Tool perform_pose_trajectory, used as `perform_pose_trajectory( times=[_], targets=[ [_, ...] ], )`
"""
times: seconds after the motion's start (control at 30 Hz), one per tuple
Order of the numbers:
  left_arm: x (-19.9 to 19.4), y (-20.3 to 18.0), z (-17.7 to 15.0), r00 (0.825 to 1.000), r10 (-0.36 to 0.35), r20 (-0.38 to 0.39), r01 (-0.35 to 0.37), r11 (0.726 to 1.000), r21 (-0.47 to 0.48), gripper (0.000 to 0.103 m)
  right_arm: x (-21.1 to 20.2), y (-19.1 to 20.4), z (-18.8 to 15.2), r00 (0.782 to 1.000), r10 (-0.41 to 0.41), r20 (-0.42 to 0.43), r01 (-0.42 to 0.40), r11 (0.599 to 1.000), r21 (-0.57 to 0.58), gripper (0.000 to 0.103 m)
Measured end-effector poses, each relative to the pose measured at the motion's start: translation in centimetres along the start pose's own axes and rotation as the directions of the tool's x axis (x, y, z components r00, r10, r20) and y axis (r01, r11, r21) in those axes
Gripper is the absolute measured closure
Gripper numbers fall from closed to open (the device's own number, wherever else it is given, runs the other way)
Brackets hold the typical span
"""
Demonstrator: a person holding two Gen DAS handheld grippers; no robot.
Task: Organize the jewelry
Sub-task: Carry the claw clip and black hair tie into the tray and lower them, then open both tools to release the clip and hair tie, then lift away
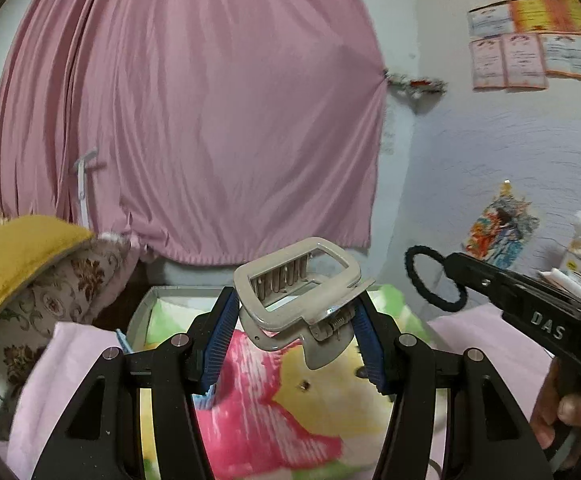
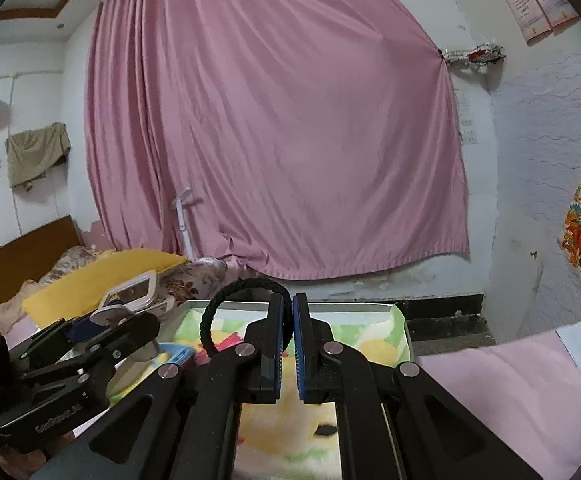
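Observation:
My left gripper (image 1: pixel 296 308) is shut on a beige claw hair clip (image 1: pixel 298 280) and holds it up above a tray (image 1: pixel 146 300) lined with a colourful cloth. The clip also shows at the left of the right wrist view (image 2: pixel 130 292). My right gripper (image 2: pixel 288 304) is shut on a black braided hair tie (image 2: pixel 226 296), which loops out to the left of the fingers. In the left wrist view the hair tie (image 1: pixel 434 276) hangs from the right gripper (image 1: pixel 456 262) at the right, beside the clip.
A pink curtain (image 2: pixel 274 140) covers the wall behind. A yellow cushion (image 1: pixel 14 256) and floral bedding (image 1: pixel 50 300) lie at the left. Pink cloth (image 2: pixel 522 392) covers the surface around the tray. A small dark item (image 1: pixel 304 386) lies on the tray cloth.

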State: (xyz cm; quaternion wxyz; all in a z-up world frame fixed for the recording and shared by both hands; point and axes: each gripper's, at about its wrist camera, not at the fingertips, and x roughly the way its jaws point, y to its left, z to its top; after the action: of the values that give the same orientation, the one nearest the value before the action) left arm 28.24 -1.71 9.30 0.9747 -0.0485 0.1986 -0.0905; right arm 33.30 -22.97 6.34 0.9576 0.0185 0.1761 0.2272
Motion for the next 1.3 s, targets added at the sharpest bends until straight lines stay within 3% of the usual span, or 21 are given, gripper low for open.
perform_pose_trajectory(
  times=[0.27,0.4,0.63,0.8,0.97,1.17,1.27,1.3],
  targets=[
    [6.8,2.0,-0.9,0.986,0.008,-0.168,-0.017,0.998,-0.053,0.052,6.4,-1.6,-1.0,0.984,-0.088,-0.156,0.091,0.996,0.015,0.098],
    [8.7,1.4,-2.1,0.972,0.005,-0.237,-0.012,1.0,-0.026,0.052,8.9,-2.4,-2.2,0.957,-0.105,-0.271,0.11,0.994,0.001,0.098],
    [10.8,-0.4,-3.8,0.937,0.033,-0.348,-0.016,0.999,0.051,0.052,11.2,-3.5,-4.3,0.89,-0.064,-0.451,0.062,0.998,-0.018,0.098],
    [12.5,-0.9,-5.1,0.893,0.062,-0.446,-0.036,0.997,0.066,0.052,11.7,-4.0,-5.2,0.858,-0.074,-0.508,0.063,0.997,-0.038,0.098],
    [14.0,-0.7,-5.7,0.848,0.073,-0.524,-0.037,0.996,0.078,0.052,12.3,-4.1,-5.7,0.841,-0.079,-0.535,0.061,0.997,-0.051,0.098],
    [13.8,-1.2,-6.1,0.84,0.086,-0.536,-0.042,0.995,0.093,0.052,12.7,-4.2,-6.0,0.833,-0.074,-0.548,0.063,0.997,-0.039,0.097],
    [12.8,-1.0,-5.8,0.864,0.076,-0.498,-0.047,0.996,0.069,0.051,11.8,-4.0,-5.8,0.851,-0.072,-0.52,0.062,0.997,-0.037,0.096],
    [12.5,-1.0,-5.5,0.871,0.072,-0.487,-0.046,0.997,0.065,0.051,11.5,-4.0,-5.7,0.857,-0.069,-0.51,0.059,0.998,-0.035,0.091]
  ],
)
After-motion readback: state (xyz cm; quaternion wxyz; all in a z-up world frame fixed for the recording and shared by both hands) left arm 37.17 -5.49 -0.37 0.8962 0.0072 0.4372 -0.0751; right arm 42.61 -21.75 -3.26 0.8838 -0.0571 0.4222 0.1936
